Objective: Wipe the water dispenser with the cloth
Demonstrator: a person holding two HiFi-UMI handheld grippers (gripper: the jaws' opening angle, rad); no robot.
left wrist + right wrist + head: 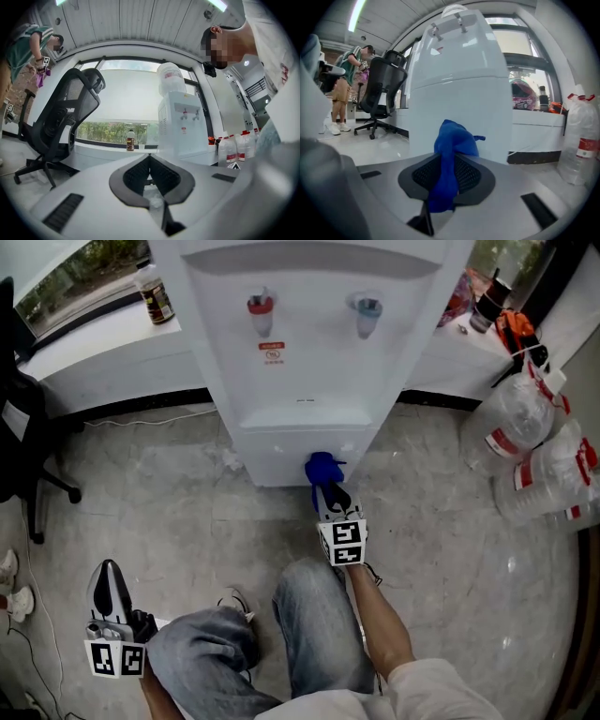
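By base of water dispenser [309, 362], R tool [328, 487] clamps blue cloth [322, 467]; L tool [110, 568] closed, empty.

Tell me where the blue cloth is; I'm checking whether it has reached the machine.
The blue cloth is pinched in the right tool, mid-frame in the head view, at the bottom front of the water dispenser.

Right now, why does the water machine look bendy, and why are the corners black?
Right gripper view: a wide-angle lens bows the dispenser and rounds the picture, leaving dark corners. Left gripper view: same bending, plus a washed-out bright window. Head view: straighter lines, even light.
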